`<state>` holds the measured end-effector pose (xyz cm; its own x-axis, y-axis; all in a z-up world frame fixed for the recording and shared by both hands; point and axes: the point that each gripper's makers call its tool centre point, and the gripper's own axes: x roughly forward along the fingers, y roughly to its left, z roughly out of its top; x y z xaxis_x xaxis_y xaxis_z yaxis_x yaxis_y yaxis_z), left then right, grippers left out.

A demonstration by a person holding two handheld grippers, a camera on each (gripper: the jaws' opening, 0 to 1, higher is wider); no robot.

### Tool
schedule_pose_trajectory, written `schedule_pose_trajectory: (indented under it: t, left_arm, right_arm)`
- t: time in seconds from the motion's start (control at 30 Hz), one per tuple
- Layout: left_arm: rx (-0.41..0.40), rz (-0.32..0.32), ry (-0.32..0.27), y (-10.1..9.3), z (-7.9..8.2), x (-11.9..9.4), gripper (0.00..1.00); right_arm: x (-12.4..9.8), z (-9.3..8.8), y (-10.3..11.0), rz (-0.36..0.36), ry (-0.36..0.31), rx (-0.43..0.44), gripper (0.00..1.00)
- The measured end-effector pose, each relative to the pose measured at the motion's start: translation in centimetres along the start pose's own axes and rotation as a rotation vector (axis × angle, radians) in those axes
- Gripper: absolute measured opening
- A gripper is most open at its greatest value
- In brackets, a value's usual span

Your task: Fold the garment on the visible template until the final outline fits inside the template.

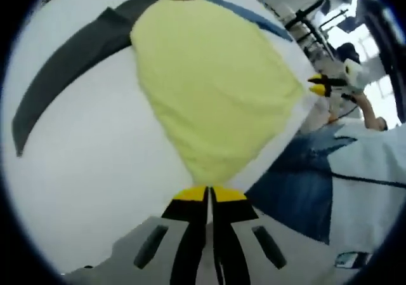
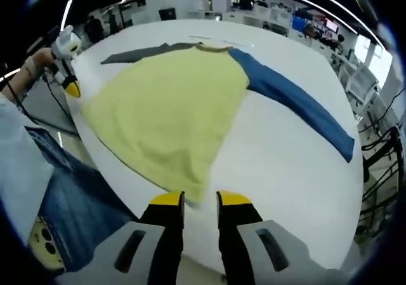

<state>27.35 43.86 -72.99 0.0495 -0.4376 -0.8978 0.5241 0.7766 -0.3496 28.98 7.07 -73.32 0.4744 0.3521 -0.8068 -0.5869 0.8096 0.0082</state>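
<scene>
The left claw (image 1: 208, 195) had its jaws pressed together at the hem of the yellow garment (image 1: 212, 85), which lay flat on the white counter (image 1: 82, 171). Beyond the garment's far corner hovered the right claw (image 1: 319, 85).

Yellow garment (image 2: 171, 110), grey and blue sleeves outspread, flat on table (image 2: 285, 164).

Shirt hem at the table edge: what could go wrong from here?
1. The yellow shirt has its hem at the white table's near edge; a clumsy pull could drag it off.
2. The left gripper looks shut at one hem corner while the right gripper looks open at the other, so a lift now may skew the fold.
3. The grey sleeve and blue sleeve lie spread wide; they may stay outside the final outline.
</scene>
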Motion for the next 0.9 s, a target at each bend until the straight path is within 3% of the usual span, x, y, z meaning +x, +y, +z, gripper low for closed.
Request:
schedule_pose_trajectory:
  t: [0.13, 0.27, 0.37, 0.4, 0.67, 0.83, 0.9]
  left_arm:
    - [0.052, 0.038, -0.063, 0.5, 1.5, -0.7, 0.01]
    - [0.128, 0.083, -0.137, 0.8, 3.2, -1.5, 0.08]
    - [0.201, 0.121, -0.177, 1.0, 4.3, -2.0, 0.12]
    - [0.263, 0.139, -0.201, 1.1, 4.9, -2.2, 0.13]
    - [0.274, 0.222, -0.291, 2.4, 6.6, -3.6, 0.22]
    - [0.289, 0.295, -0.323, 4.1, 7.2, -4.3, 0.44]
    - [0.287, 0.292, -0.329, 4.3, 7.2, -4.4, 0.42]
  right_arm:
    - [-0.2, 0.5, -0.1, -0.002, -0.004, -0.013, 0.23]
    - [-0.4, 1.2, -0.1, -0.001, -0.018, -0.019, 0.25]
    - [-0.3, 1.3, -0.1, -0.002, -0.018, -0.025, 0.26]
    - [-0.3, 1.3, -0.1, -0.002, -0.017, -0.026, 0.27]
    - [-0.3, 1.8, 0.1, 0.004, -0.030, -0.026, 0.32]
    - [0.0, 1.5, 0.2, -0.004, -0.018, -0.031, 0.35]
    - [0.0, 1.4, 0.3, -0.002, -0.018, -0.030, 0.36]
